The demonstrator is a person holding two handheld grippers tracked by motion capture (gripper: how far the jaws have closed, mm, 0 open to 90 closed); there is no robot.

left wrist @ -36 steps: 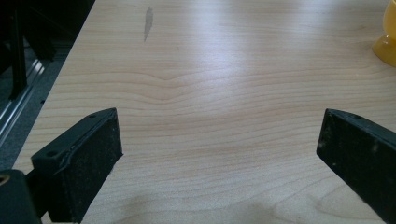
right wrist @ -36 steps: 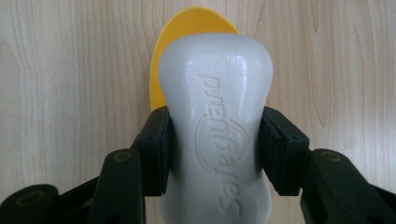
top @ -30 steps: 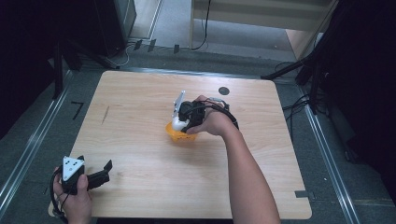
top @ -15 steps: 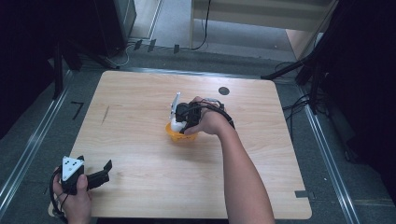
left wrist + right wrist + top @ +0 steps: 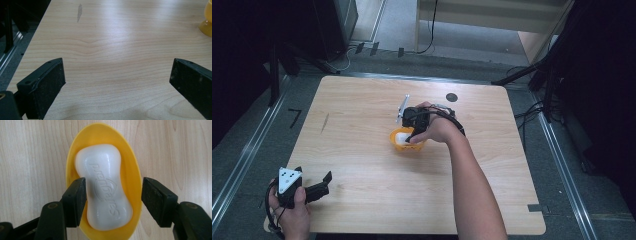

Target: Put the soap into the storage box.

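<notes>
A white bar of soap [image 5: 103, 187] lies in an oval yellow dish [image 5: 133, 165] on the wooden table. My right gripper [image 5: 114, 185] points down over it, one pad on each side of the bar. Its jaws have just been opening: the right pad stands apart from the soap, the left pad is close beside it, and neither presses. From the high view the dish [image 5: 398, 142] sits mid-table under the right gripper [image 5: 412, 131]. My left gripper [image 5: 313, 176] rests at the near left corner, open over bare wood [image 5: 117, 72], with the dish's edge [image 5: 207, 22] far off.
The table [image 5: 362, 110] has a dark streak [image 5: 325, 122] at its left and a black round mark [image 5: 452, 97] at the back. Metal rails [image 5: 562, 165] run along both sides. Cables and dark stands lie on the floor beyond the far edge.
The right hand has shifted slightly over the yellow dish. The left hand and its gripper have stayed where they were.
</notes>
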